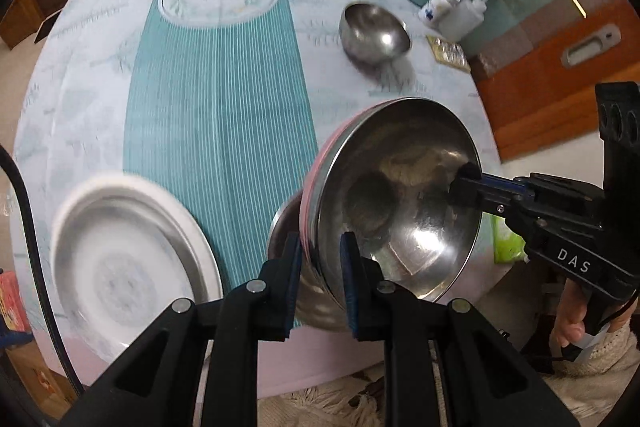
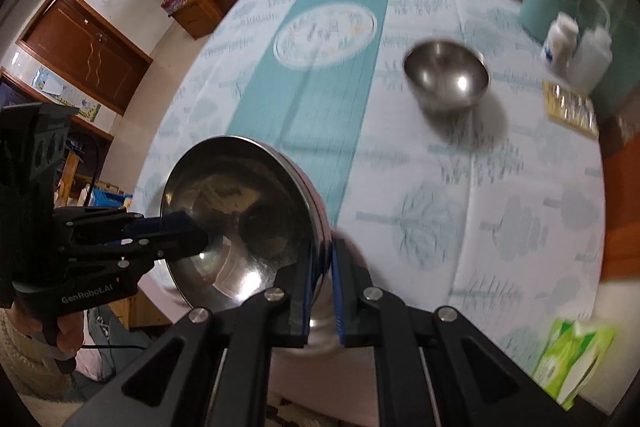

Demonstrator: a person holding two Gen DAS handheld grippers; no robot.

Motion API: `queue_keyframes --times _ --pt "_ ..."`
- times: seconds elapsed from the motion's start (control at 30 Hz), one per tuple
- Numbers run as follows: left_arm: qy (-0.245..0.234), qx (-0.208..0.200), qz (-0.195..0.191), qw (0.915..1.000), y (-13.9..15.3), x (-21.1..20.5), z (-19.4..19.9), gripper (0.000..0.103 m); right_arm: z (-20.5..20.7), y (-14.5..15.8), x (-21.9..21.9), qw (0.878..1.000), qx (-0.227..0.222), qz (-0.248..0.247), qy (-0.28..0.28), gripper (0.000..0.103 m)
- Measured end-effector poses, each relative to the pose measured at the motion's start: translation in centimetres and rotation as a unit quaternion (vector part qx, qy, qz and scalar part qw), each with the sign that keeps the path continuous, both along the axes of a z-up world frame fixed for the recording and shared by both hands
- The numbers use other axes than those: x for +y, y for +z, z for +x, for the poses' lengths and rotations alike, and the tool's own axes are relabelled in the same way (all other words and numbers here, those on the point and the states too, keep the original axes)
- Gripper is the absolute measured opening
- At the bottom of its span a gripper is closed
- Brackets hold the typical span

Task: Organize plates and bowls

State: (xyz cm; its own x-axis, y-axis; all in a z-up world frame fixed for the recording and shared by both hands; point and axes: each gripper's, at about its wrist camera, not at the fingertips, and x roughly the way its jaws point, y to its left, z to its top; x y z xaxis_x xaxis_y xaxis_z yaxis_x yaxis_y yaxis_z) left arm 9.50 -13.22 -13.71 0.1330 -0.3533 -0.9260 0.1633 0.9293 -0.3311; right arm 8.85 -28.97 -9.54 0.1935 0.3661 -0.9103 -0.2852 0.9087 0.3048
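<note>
Over the near edge of a round table (image 1: 80,75) with a pale printed cloth and ribbed teal runner (image 1: 216,107), left gripper (image 1: 320,267) and right gripper (image 2: 320,283) each pinch opposite rims of one shiny, pink-edged steel bowl (image 1: 400,195), tilted, lifted. Smaller steel bowl (image 1: 374,33) far right; white plate (image 1: 132,267) near left.

Two round stainless-steel bowls (image 1: 394,199) (image 1: 374,33); one round white-rimmed steel plate (image 1: 132,267); two white plastic bottles (image 1: 440,5) (image 1: 466,15); one green tissue packet (image 2: 572,359).

Steel bowl (image 2: 240,215) between two tools' (image 2: 320,291) pads
</note>
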Motion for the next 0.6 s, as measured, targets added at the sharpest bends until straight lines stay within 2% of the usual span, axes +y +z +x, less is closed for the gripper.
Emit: queue_keyframes --times 0.17,0.3,0.5,0.6 --pt "0.007 0.026 0.009 0.9996 -3.9 -0.8 -2.5 0.019 -2.6 -3.8 -0.5 0.999 0.042 -0.004 -0.006 0.009" --pt "0.019 0.049 0.003 0.9986 -6.3 -0.9 -3.9 0.019 -4.0 -5.5 -0.4 0.998 0.055 -0.015 -0.013 0.009" --pt "0.044 0.047 -0.013 0.9978 -6.8 -0.2 -4.4 0.021 -4.5 -6.1 -0.2 0.998 0.053 -0.016 -0.020 0.009" --pt "0.042 0.039 -0.004 0.9983 -6.7 0.1 -4.2 0.022 -4.4 -6.4 -0.1 0.998 0.056 -0.016 -0.022 0.009"
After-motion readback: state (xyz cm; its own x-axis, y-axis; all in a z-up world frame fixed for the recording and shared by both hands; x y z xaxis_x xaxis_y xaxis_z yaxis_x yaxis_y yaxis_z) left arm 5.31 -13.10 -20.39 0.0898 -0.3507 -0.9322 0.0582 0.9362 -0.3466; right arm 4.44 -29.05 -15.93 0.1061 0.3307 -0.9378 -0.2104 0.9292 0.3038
